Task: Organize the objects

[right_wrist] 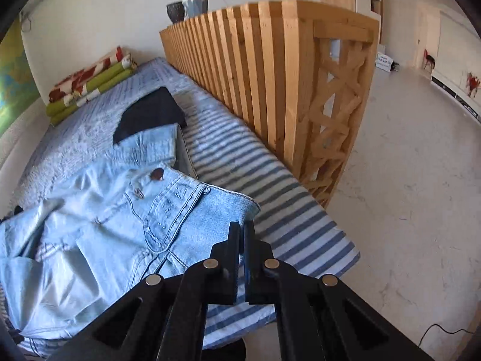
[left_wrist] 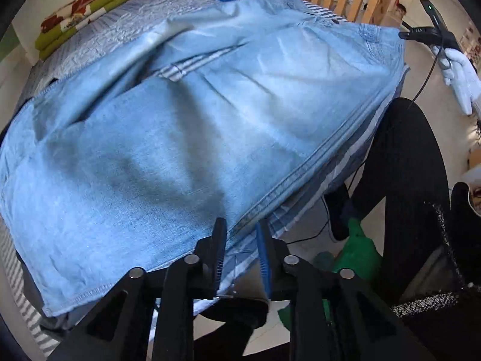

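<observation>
Pale blue jeans (left_wrist: 180, 138) lie spread over the bed and fill most of the left wrist view. My left gripper (left_wrist: 240, 230) stands partly open at their near edge. The seam runs between its fingers and the pads do not visibly press on it. My right gripper (right_wrist: 242, 225) is shut on the waistband corner of the jeans (right_wrist: 168, 210), with a sliver of denim between its fingers. From the left wrist view the right gripper (left_wrist: 402, 34) holds that corner raised at the far right, in a white-gloved hand (left_wrist: 460, 75).
The bed has a blue-striped sheet (right_wrist: 270, 195). A folded red-and-green blanket (right_wrist: 90, 81) and a dark folded garment (right_wrist: 153, 111) lie at its far end. A wooden slatted railing (right_wrist: 270, 75) runs along the bed. The person's black-clad legs (left_wrist: 405, 165) stand beside it, and a cable (right_wrist: 436, 331) lies on the floor.
</observation>
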